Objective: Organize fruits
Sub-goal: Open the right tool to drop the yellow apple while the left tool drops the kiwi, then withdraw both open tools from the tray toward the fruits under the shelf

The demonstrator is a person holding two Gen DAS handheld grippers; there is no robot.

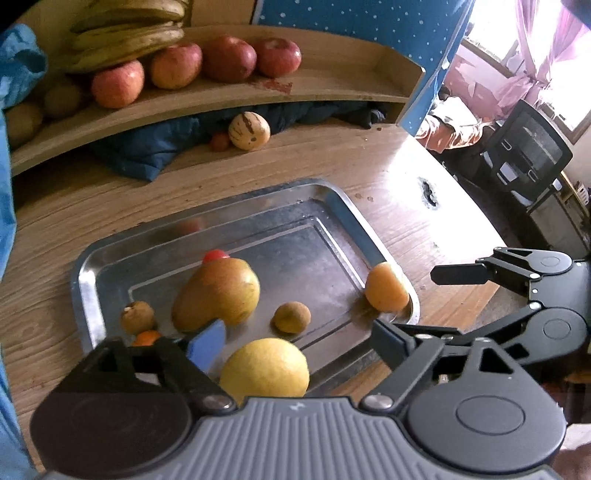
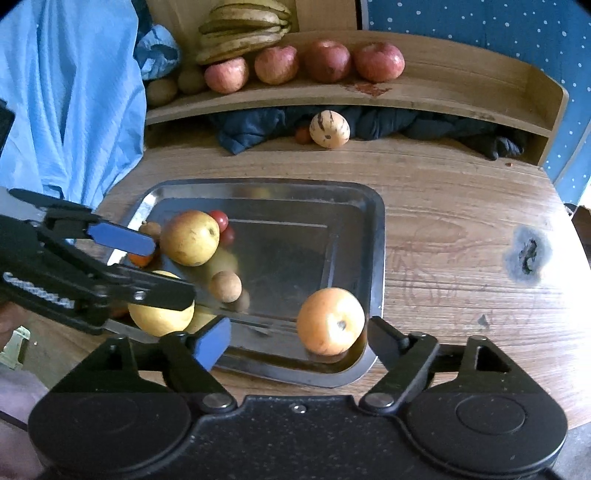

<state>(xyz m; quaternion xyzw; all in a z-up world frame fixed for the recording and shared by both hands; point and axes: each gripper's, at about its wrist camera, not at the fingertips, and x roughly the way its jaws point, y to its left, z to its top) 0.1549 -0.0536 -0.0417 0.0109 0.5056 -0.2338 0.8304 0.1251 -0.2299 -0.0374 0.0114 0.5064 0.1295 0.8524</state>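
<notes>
Both of your tongs stand spread with nothing pinched: the left tongs (image 1: 295,341) hang over the near edge of the steel tray (image 1: 334,205), straddling the yellow citrus (image 1: 265,369) without touching it, and the right tongs (image 2: 299,338) bracket the orange fruit (image 2: 330,320) at the tray's 5 o'clock corner, pads clear of its skin. That reads as two fruits set down in the tray, which looks like the collecting place. The rest of the load crowds toward 9 o'clock: a big yellow-green pear-like fruit (image 1: 218,290), a red cherry tomato (image 1: 215,255) behind it, two small brown round fruits (image 1: 137,316) and (image 1: 291,316), and a small orange one (image 1: 147,338) half hidden by your left tongs. Still outside the tray, at 12 o'clock on the counter (image 1: 74,206), lies a striped pale melon (image 1: 248,130) with a small reddish fruit (image 1: 220,141) beside it. Apples (image 1: 229,58) and bananas (image 1: 125,33) line the wooden shelf (image 1: 221,98) above, probably already sorted. The left view alone shows a window and a black chair at 3 o'clock; the right view alone shows a second tomato (image 2: 228,235) and the dent on the orange fruit.
</notes>
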